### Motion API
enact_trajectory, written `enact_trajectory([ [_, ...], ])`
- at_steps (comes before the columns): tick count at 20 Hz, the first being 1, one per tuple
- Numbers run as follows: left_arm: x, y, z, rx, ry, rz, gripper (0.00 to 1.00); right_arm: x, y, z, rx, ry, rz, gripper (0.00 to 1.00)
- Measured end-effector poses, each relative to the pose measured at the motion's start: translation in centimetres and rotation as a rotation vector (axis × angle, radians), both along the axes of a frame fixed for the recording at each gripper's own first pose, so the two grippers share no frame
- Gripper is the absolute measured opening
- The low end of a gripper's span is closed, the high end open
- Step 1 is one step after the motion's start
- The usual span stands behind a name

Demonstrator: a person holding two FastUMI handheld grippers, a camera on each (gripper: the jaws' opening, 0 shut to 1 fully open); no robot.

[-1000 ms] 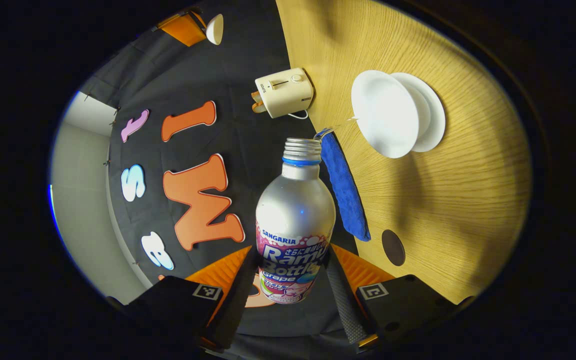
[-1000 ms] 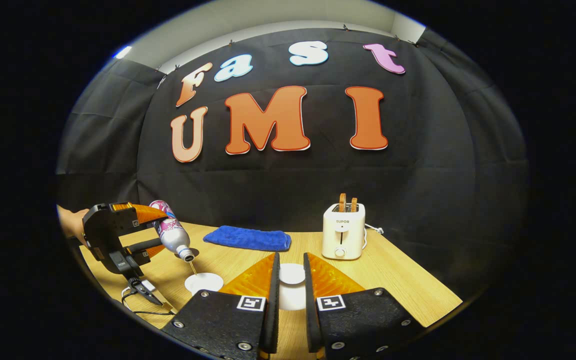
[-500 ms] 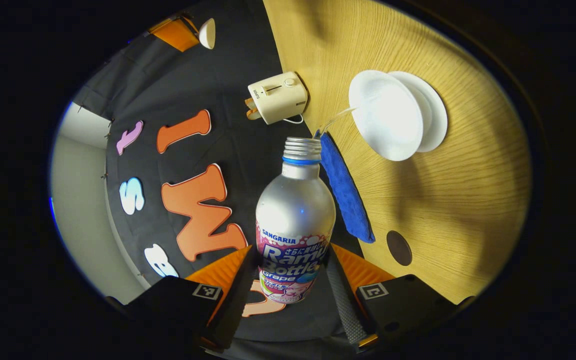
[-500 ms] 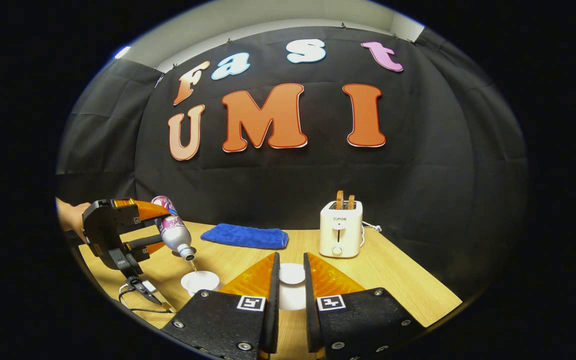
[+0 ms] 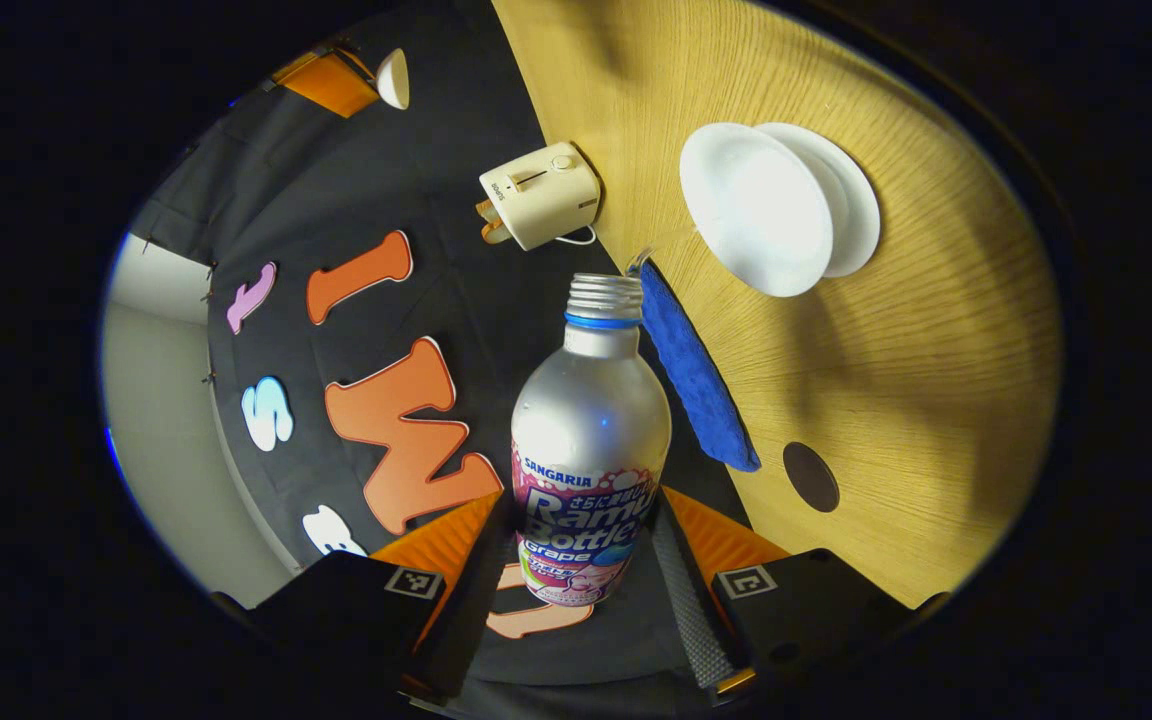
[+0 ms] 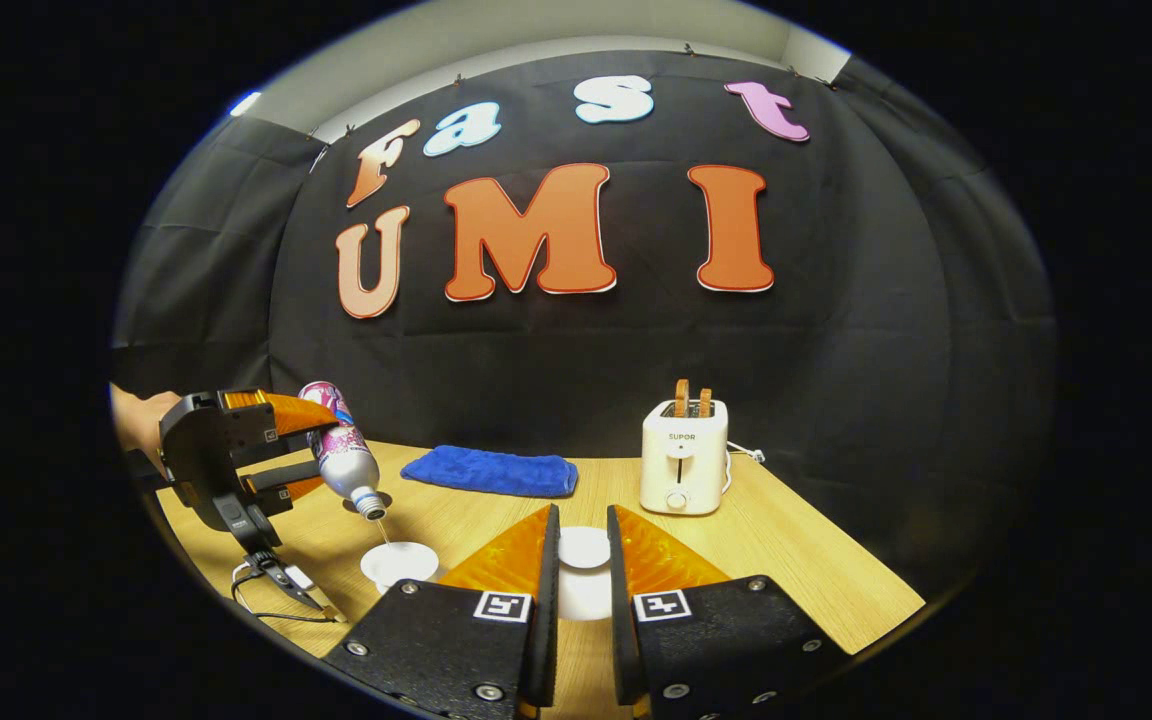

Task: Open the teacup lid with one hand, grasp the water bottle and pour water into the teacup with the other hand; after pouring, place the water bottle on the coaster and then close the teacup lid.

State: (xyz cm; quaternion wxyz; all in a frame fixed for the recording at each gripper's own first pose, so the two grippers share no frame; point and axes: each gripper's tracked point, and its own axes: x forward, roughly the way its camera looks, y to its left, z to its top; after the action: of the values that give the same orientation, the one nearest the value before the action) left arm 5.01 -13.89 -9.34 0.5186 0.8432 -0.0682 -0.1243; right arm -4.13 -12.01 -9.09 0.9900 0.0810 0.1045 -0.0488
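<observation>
in the left gripper view the left gripper (image 5: 576, 560) sits at the bottom centre of the frame, its two fingers pressed against either side of the water bottle (image 5: 588, 440), pinching it around the labelled lower body. the bottle points up the middle of the frame with its open threaded neck uppermost, and the scene behind it is turned on its side, so the wooden table (image 5: 936, 380) fills the right half. the teacup (image 5: 756, 210), white and uncovered, lies at the upper right of the frame on its saucer (image 5: 851, 195), well apart from the bottle's mouth. a blue cloth (image 5: 696, 380) stretches along the table edge just right of the bottle, and the dark round coaster (image 5: 811, 477) lies at the lower right, bare. a cream toaster (image 5: 539, 194) stands at the upper centre. in the right gripper view the right gripper (image 6: 581, 600) is at the bottom centre, its fingers drawn close on the white teacup lid (image 6: 584, 547) held between them above the table. at the left of that frame the left gripper (image 6: 286, 450) holds the bottle (image 6: 341, 455) tilted mouth-down above the teacup (image 6: 398, 563), with a thin stream of water (image 6: 383, 532) between them. a hand (image 6: 136, 425) shows at the far left edge behind it.
</observation>
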Motion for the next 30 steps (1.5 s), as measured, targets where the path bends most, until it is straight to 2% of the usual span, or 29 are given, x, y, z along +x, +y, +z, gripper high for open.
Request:
enact_trajectory([
  [6,0.1,0.1,0.8,0.026,-0.020,-0.013,0.84,0.0,-0.1,0.0,0.006,0.005,-0.007,0.23],
  [7,0.1,0.0,0.9,0.030,-0.025,-0.015,0.82,-0.1,-0.2,-0.1,0.005,0.006,-0.008,0.23],
  [8,0.1,0.0,1.0,0.034,-0.026,-0.018,0.84,-0.1,-0.1,0.0,0.003,0.005,-0.010,0.23],
  [14,0.2,-0.8,1.1,0.052,-0.037,-0.038,0.84,0.2,0.3,0.1,0.008,0.004,-0.009,0.23],
  [15,0.2,-1.0,1.0,0.054,-0.039,-0.041,0.87,0.2,0.5,0.2,0.008,0.004,-0.007,0.23],
  [17,0.2,-0.9,1.0,0.057,-0.044,-0.042,0.82,0.3,0.6,0.2,0.007,0.002,-0.003,0.23],
  [20,0.1,-0.8,1.0,0.065,-0.051,-0.044,0.82,0.3,0.7,0.1,0.004,0.007,-0.001,0.23],
  [21,0.1,-0.8,0.9,0.070,-0.054,-0.045,0.84,0.3,0.7,0.1,0.004,0.007,-0.002,0.23],
  [30,-0.4,-1.3,1.3,0.081,-0.077,-0.078,0.85,0.3,1.4,0.2,-0.003,0.011,0.005,0.23],
])
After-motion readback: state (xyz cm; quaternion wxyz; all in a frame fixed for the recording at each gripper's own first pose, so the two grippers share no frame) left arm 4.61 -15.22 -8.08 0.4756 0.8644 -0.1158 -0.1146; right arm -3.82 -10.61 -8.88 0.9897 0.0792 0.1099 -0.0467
